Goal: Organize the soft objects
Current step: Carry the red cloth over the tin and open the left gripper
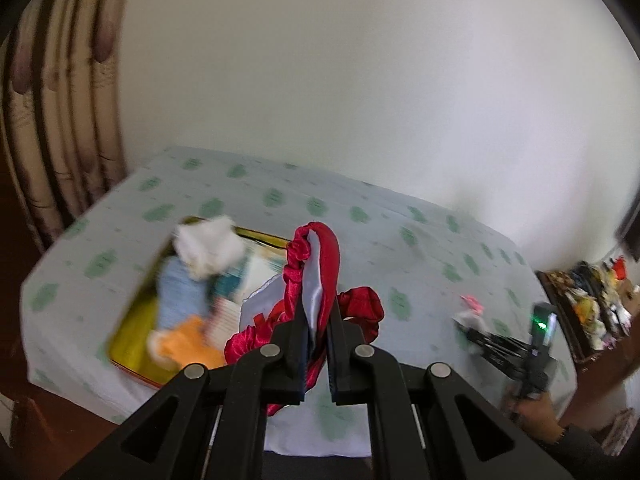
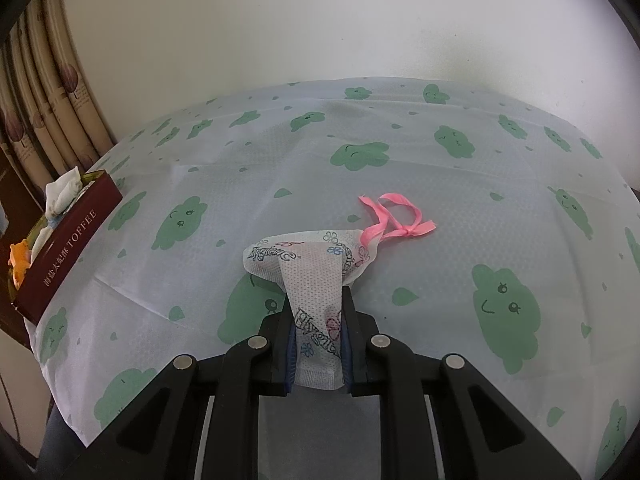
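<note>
left gripper (image 1: 316, 344): jaws narrow, clamped on the red satin item (image 1: 320, 276). Fabric loops up above the fingertips and spills down both sides, lifted off the table.
red satin item: ruffled red trim with a white satin panel. Hangs just right of the tin's near right corner; left wrist view is motion-blurred, so I can't tell whether any part of it touches the tin.
right gripper (image 2: 316, 340): jaws narrow, pinching the white pouch (image 2: 316, 276) by its near end. Fabric fills the gap between the fingers.
white pouch: non-woven, printed "Hygiene" with small flowers. Far end bulges on the tablecloth (image 2: 400, 184), mid-table. Also seen from the left wrist at far right, blurred, in the other gripper.
pink ribbon (image 2: 394, 216): tied in a bow at the pouch's far right corner, lying flat on the cloth.
tin (image 2: 68, 240): dark red wall, "TOFFEE" lettering, yellow inside, at the left edge of the table.
tin contents: white cloth (image 1: 208, 250) at the far end, light blue piece (image 1: 180, 292) in the middle, orange piece (image 1: 188, 340) at the near end. All blurred in the left wrist view.
tablecloth: white with green cloud faces, covers the whole table.
curtain (image 2: 44, 100): striped, far left behind the tin.
shelf (image 1: 592, 304): far right, cluttered, details too blurred to tell.
</note>
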Available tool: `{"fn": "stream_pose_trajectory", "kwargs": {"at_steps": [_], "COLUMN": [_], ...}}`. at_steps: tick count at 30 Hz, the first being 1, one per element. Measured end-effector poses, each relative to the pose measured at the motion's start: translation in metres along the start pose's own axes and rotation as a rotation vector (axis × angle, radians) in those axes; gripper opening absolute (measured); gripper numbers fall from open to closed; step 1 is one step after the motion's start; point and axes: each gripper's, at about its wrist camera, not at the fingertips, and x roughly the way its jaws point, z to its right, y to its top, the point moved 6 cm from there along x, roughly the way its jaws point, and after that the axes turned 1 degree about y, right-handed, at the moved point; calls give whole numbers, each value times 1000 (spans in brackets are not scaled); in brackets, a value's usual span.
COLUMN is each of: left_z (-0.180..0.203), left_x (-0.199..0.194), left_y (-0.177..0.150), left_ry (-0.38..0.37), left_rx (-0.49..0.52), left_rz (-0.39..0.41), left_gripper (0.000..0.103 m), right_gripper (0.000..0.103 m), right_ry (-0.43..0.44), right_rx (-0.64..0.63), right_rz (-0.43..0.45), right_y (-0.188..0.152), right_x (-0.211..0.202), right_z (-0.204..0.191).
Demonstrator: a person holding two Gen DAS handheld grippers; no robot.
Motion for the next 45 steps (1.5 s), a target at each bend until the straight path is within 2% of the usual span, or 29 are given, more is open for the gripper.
{"fn": "stream_pose_trajectory", "kwargs": {"at_steps": [6, 15, 20, 27, 31, 35, 38, 39, 41, 42, 45], "left_z": [-42, -100, -112, -118, -119, -114, -110, -109, -107, -106, -104], "left_x": [11, 55, 73, 93, 104, 107, 103, 100, 92, 86, 73], "left_y": [9, 3, -1, -6, -16, -23, -24, -23, -20, -17, -11], "left_ry": [89, 158, 148, 190, 182, 185, 195, 200, 238, 251, 225], "left_rx": [-15, -32, -24, 31, 31, 56, 77, 80, 95, 102, 78], "left_rz": [4, -54, -79, -90, -119, -132, -116, -106, -67, -38, -6], "left_gripper": [7, 7, 7, 8, 9, 17, 33, 42, 54, 55, 56], "right_gripper": [16, 17, 17, 17, 17, 18, 18, 18, 18, 18, 19], "right_ry": [0, -5, -8, -11, -10, -9, -10, -10, -9, -8, -9], "right_rx": [0, -4, -8, -11, -12, -11, -10, -11, -10, -10, -11], "right_rz": [-1, -2, -4, -4, -5, -5, -5, -5, -5, -5, -5], "right_y": [0, -1, -1, -1, -1, -1, -1, -1, -1, -1, -1], "right_x": [0, 0, 1, 1, 1, 1, 1, 1, 1, 1, 1], "right_z": [0, -1, 0, -1, -1, -1, -1, -1, -1, -1, -1]}}
